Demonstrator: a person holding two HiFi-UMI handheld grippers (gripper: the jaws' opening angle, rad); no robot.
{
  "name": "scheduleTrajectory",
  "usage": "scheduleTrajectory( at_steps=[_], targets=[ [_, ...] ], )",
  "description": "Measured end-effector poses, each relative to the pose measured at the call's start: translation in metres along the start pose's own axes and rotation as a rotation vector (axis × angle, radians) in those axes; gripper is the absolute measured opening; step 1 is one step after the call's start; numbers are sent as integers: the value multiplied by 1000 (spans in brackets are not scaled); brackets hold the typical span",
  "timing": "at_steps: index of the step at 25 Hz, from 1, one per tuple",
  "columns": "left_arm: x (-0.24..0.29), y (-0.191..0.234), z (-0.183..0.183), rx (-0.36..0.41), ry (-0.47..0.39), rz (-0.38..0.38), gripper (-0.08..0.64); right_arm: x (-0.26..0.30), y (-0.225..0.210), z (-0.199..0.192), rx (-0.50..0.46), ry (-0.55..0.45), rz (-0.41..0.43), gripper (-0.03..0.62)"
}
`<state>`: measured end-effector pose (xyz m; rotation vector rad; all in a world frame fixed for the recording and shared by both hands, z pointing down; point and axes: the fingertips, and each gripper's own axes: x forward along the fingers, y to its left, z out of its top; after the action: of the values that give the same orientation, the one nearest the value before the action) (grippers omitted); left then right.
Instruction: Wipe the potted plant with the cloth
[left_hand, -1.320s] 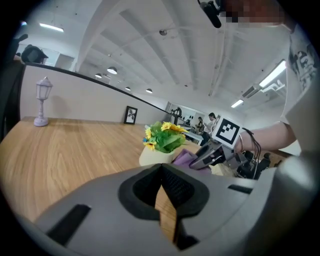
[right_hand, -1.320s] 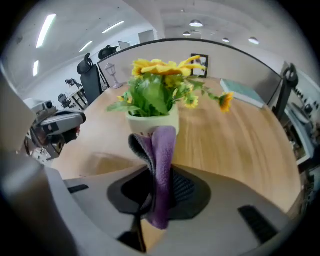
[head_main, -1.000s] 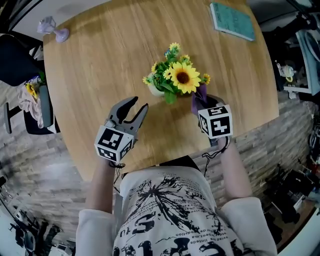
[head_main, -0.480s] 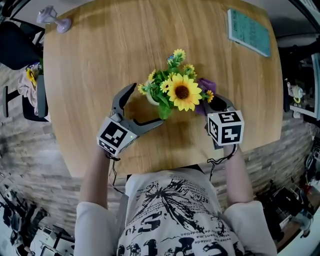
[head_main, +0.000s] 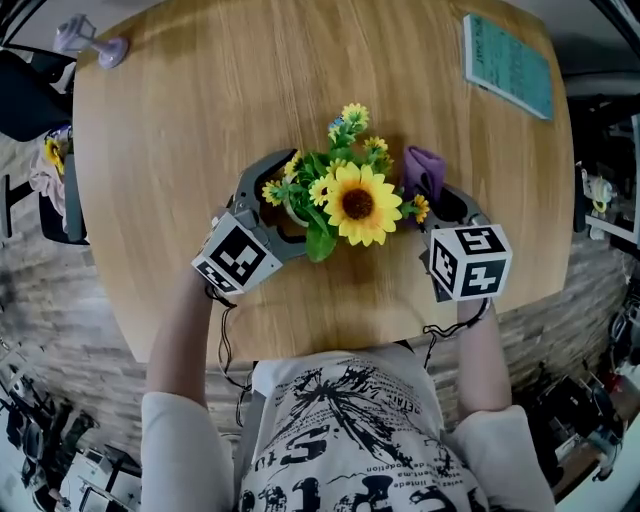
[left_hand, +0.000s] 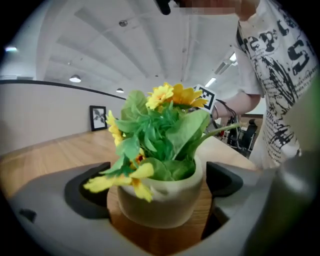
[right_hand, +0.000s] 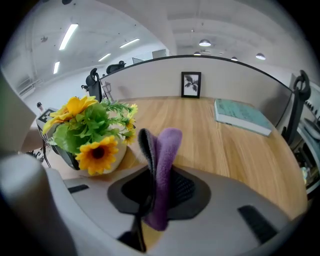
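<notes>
The potted plant (head_main: 345, 198), a sunflower with small yellow blooms and green leaves in a white pot (left_hand: 160, 197), stands on the round wooden table (head_main: 200, 120). My left gripper (head_main: 296, 200) is at the plant's left. Its jaws have just been opening and now stand wide on either side of the pot, the pads (left_hand: 88, 192) close beside it without pressing. My right gripper (head_main: 440, 203) is at the plant's right, shut on a folded purple cloth (head_main: 423, 170) that sticks up from its jaws (right_hand: 162, 165). The right gripper view shows the plant (right_hand: 92, 137) just to the cloth's left.
A teal book (head_main: 508, 62) lies at the table's far right, also in the right gripper view as the book (right_hand: 242, 116). A small lilac object (head_main: 95, 42) sits at the far left edge. The table's near edge runs just below both grippers. A dark chair (head_main: 30, 100) stands at the left.
The left gripper has moved in to the plant and opened its jaws around the pot. The right gripper has moved forward along the plant's right side with the cloth.
</notes>
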<state>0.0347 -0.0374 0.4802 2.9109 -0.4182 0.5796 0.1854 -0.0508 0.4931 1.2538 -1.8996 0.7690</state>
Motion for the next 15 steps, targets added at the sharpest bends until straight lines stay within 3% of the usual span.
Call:
scheduleTrajectory(
  at_steps=[4,15],
  targets=[
    [12,-1,0,-7,2,-27,589,2,-3,4,-16,-9,7,81],
    [15,1,-4,-19,16,52,535,5,4,3,1,1,21,81]
  ],
)
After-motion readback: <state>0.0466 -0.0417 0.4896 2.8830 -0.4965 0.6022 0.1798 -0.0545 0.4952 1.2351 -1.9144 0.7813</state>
